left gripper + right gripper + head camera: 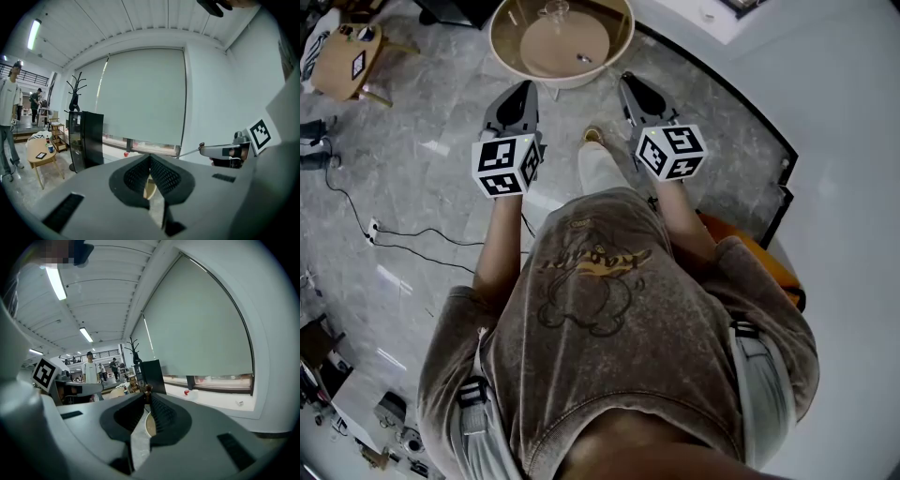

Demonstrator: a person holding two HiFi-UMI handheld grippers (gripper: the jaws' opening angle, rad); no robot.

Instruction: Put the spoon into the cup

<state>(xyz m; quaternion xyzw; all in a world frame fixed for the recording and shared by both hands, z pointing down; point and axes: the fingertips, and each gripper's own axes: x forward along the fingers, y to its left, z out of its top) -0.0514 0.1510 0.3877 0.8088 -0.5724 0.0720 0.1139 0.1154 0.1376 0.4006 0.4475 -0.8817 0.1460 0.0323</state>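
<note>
In the head view a round beige table (623,47) stands at the top, ahead of both grippers. A clear glass cup (555,11) sits near its far side, and a small spoon (584,58) lies on the top nearer me. My left gripper (523,89) is held short of the table's left front rim, its jaw tips together and empty in its own view (150,157). My right gripper (628,80) hovers by the right front rim. Its tips also meet (147,394), with nothing clearly between them. Each gripper appears in the other's view.
A small wooden side table (342,61) stands far left, and cables (422,244) trail over the grey floor. A black cabinet (86,138) and a standing person (7,122) are beyond it. A curved white wall and a blinded window (206,333) close in the right.
</note>
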